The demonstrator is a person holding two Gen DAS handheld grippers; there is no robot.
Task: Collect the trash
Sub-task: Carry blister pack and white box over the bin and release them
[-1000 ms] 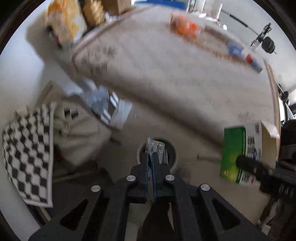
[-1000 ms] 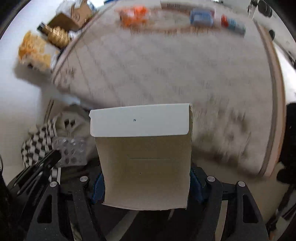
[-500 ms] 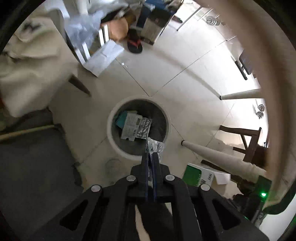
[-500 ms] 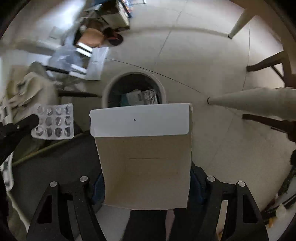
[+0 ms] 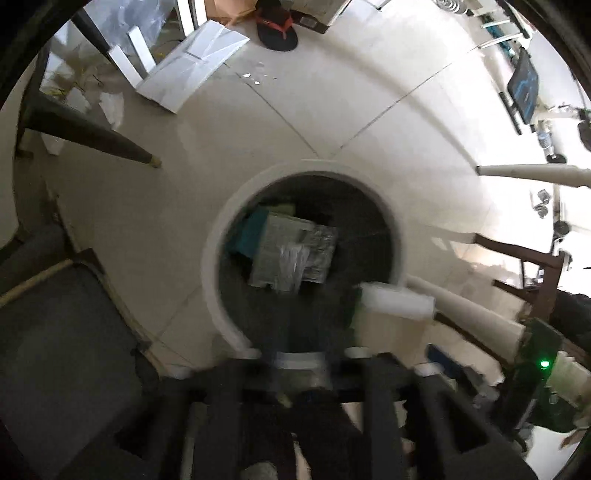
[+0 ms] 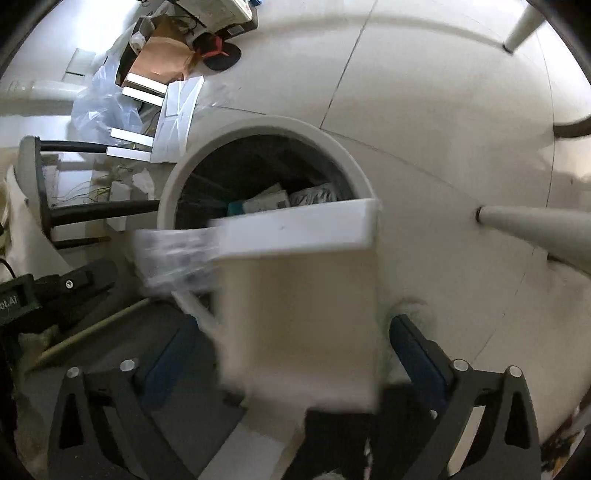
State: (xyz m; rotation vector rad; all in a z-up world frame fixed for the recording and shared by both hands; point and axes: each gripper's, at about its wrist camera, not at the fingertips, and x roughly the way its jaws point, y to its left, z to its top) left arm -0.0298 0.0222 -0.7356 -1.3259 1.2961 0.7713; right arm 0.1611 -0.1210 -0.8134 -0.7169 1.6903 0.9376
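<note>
A round white trash bin [image 5: 229, 229] stands on the floor with packets inside; it also shows in the right wrist view [image 6: 258, 127]. My left gripper [image 5: 299, 362] is blurred above its near rim with its fingers apart. A clear pill blister [image 5: 291, 266], blurred, is loose over the bin's contents; it also shows in the right wrist view [image 6: 173, 254]. My right gripper [image 6: 295, 354] has its fingers spread wide, and the tan cardboard box [image 6: 299, 314] sits blurred between them, above the bin's near rim.
White table legs [image 5: 532, 171] and dark chair legs [image 5: 85, 134] stand around the bin. A grey chair seat [image 5: 59, 354] lies at the left. Flat white cardboard [image 5: 192, 62], a slipper [image 5: 277, 31] and plastic bags [image 6: 107, 107] lie on the tiled floor beyond.
Both grippers dropped closer to the bin. My left gripper opened and the pill blister left it. My right gripper's fingers spread apart around the cardboard box, which now blurs.
</note>
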